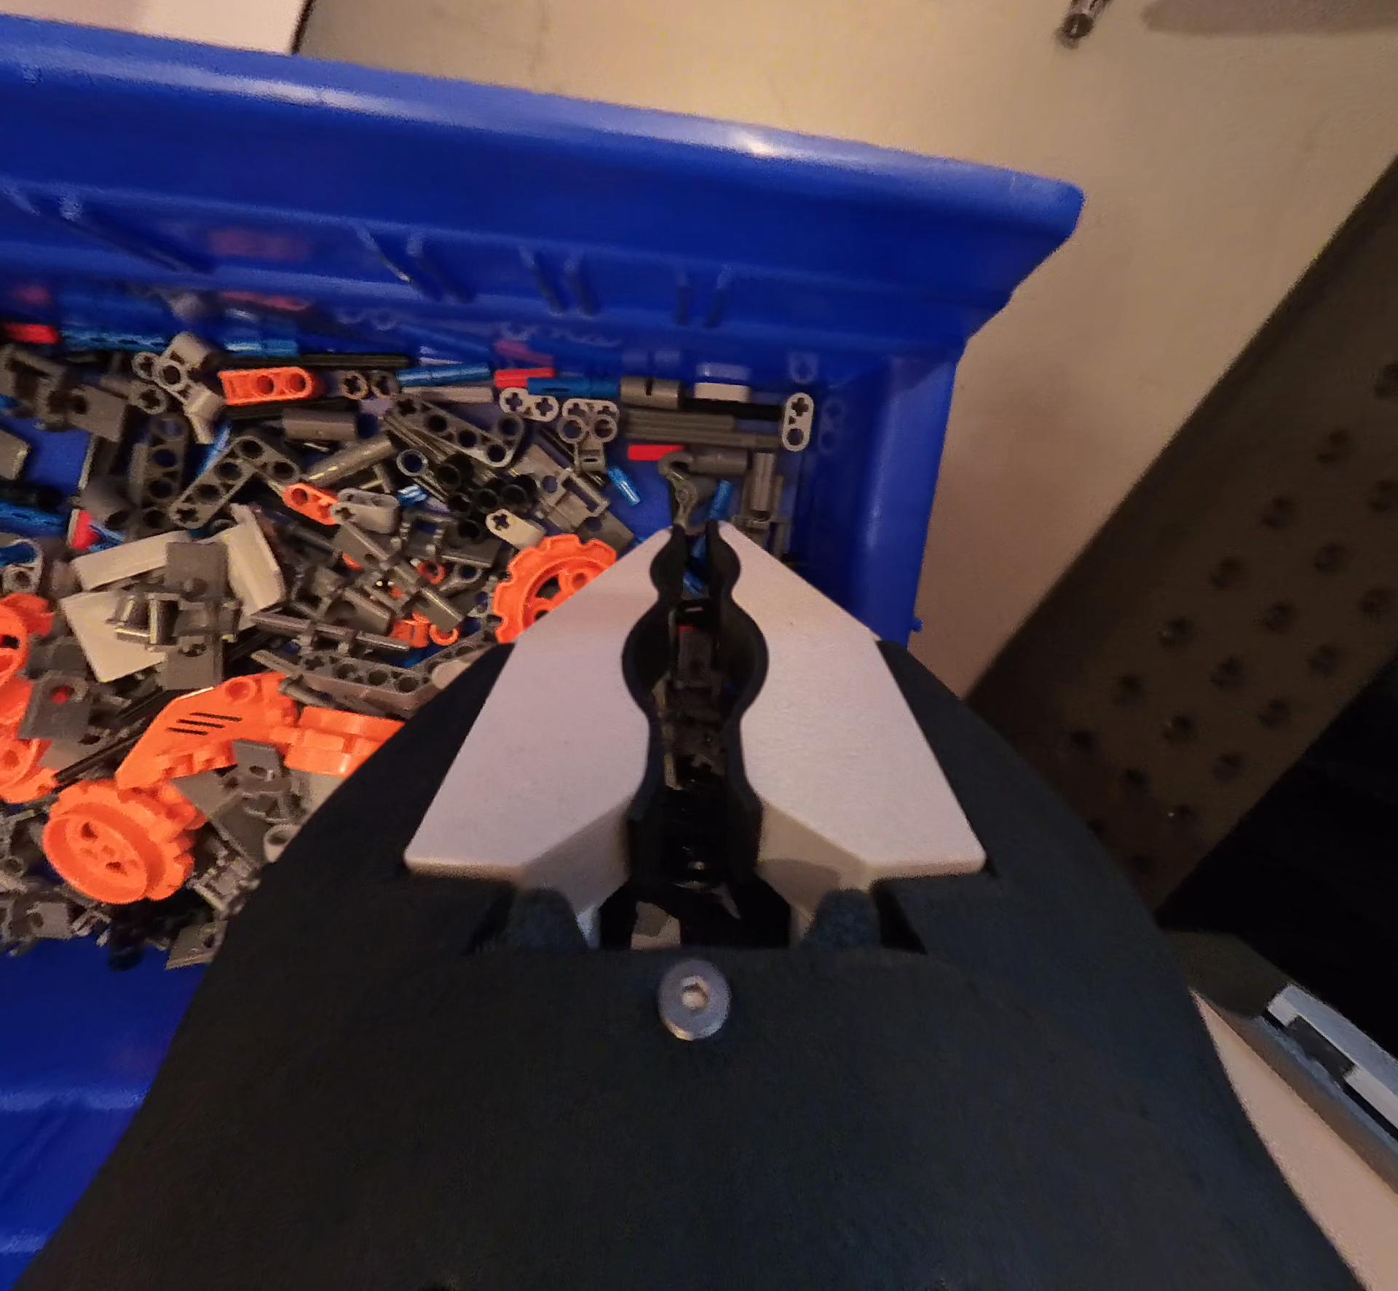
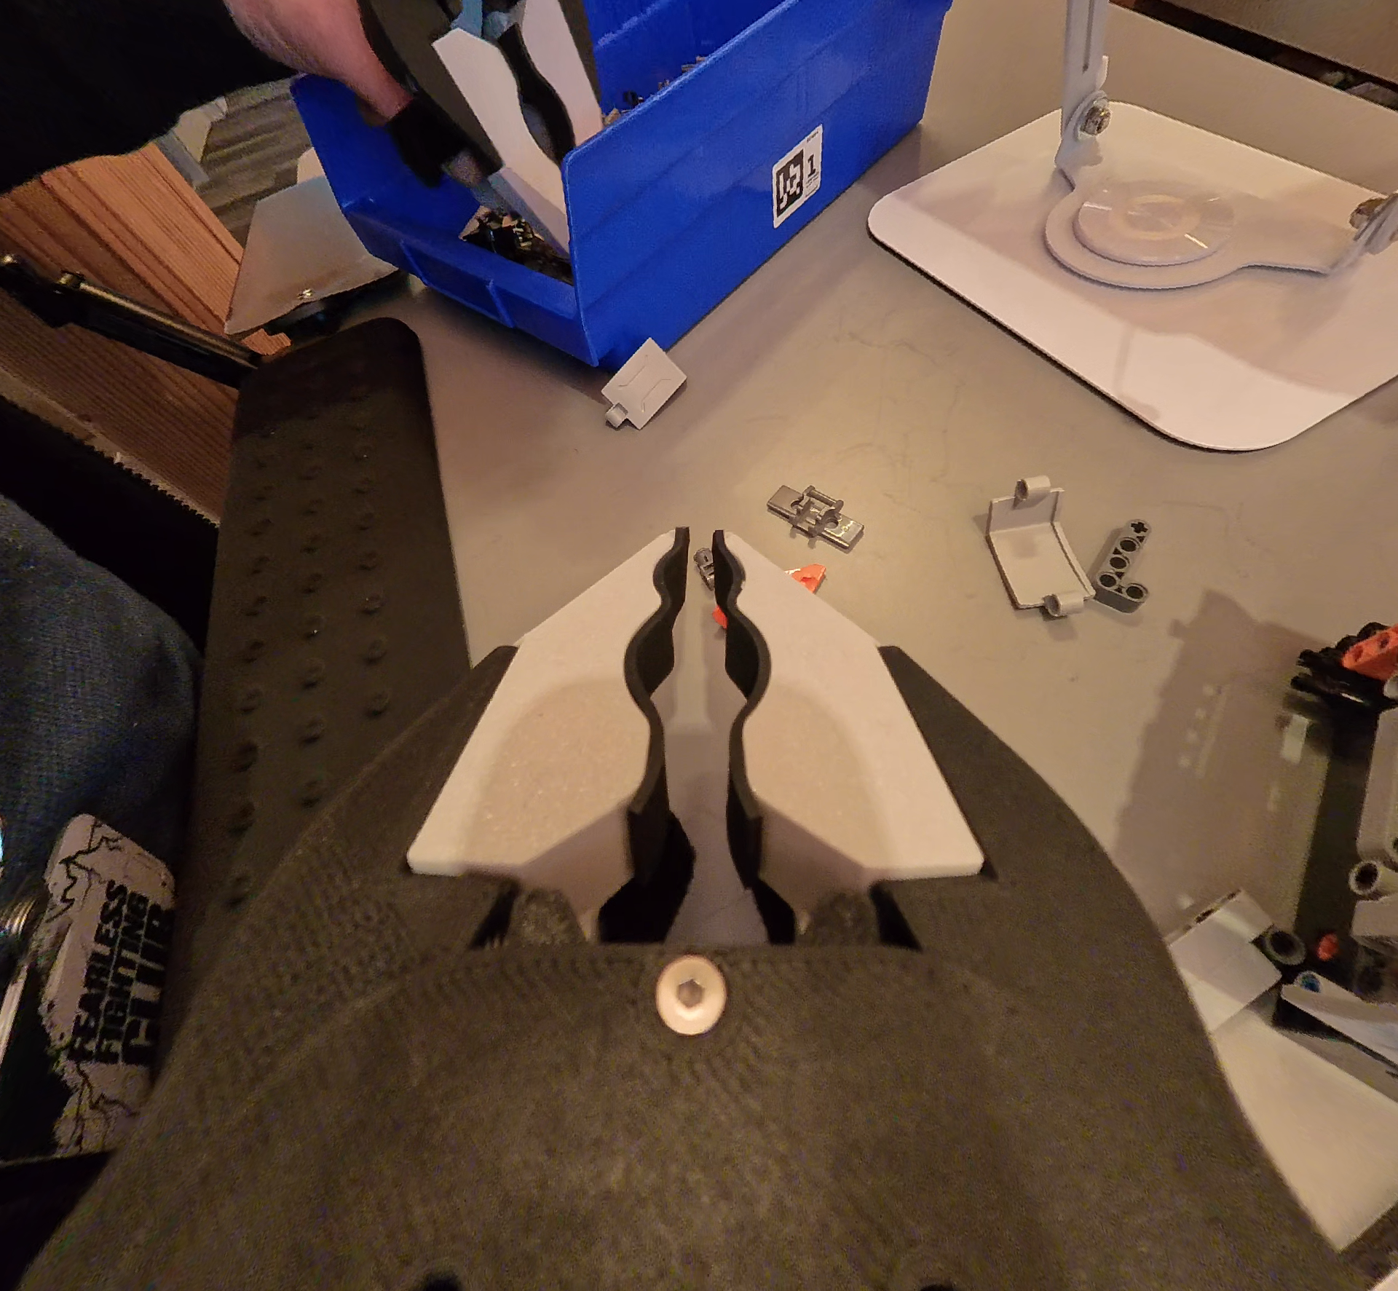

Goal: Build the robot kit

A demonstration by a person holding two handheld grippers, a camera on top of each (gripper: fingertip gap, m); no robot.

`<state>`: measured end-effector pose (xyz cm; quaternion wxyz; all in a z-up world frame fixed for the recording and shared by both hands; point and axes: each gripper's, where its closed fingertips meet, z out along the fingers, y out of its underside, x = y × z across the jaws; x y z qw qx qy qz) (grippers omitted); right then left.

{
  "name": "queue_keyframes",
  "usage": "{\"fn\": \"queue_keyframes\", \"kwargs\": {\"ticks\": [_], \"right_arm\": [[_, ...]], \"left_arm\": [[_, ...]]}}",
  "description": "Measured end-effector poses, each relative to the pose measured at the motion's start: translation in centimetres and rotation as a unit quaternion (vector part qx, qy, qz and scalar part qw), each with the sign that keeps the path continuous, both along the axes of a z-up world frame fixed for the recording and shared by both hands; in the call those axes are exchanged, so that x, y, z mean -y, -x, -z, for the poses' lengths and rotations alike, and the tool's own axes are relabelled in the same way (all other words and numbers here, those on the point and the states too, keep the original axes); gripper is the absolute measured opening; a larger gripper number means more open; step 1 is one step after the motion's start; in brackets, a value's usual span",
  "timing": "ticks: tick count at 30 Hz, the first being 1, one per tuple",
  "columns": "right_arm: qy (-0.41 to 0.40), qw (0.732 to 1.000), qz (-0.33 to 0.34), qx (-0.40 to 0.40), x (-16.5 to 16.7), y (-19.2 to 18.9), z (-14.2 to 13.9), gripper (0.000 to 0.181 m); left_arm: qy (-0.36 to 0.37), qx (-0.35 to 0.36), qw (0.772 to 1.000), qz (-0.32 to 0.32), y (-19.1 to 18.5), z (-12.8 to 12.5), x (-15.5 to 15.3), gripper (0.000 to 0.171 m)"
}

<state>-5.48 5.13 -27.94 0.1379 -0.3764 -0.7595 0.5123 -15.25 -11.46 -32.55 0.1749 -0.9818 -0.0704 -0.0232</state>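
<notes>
The blue bin [image 1: 529, 211] holds my left gripper [image 1: 694, 536], its tips pinched on a small grey hooked piece [image 1: 681, 490] above the heap. Beside the bin, my right gripper [image 2: 701, 547] hangs slightly parted, empty, over a small grey part [image 2: 704, 565].

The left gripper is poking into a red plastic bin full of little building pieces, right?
Not quite: the bin is blue, not red. The left gripper is poking into a blue plastic bin full of little grey, orange and blue building pieces, as the left wrist view shows.
</notes>
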Motion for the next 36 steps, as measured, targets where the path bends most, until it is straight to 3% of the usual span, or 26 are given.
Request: {"fn": "queue_keyframes", "kwargs": {"ticks": [12,24,30,36], "right_arm": [[0.003,1.0,0.001,0.001,-0.1,0.0,0.1,0.004],[0.0,1.0,-0.002,0.0,0.0,0.0,0.0,0.003],[0.001,1.0,0.0,-0.015,-0.3,0.2,-1.3,0.005],[0.02,0.999,0.009,-0.042,-0.5,0.5,-4.0,0.011]], "left_arm": [[0.033,-0.013,0.999,0.023,0.2,1.8,1.0,0.012],[0.02,-0.024,0.999,0.012,0.5,2.0,0.2,0.001],[-0.055,-0.032,0.996,-0.056,1.3,-1.9,-0.2,0.001],[-0.189,-0.053,0.973,-0.121,1.1,-8.6,-1.3,0.001]]}}
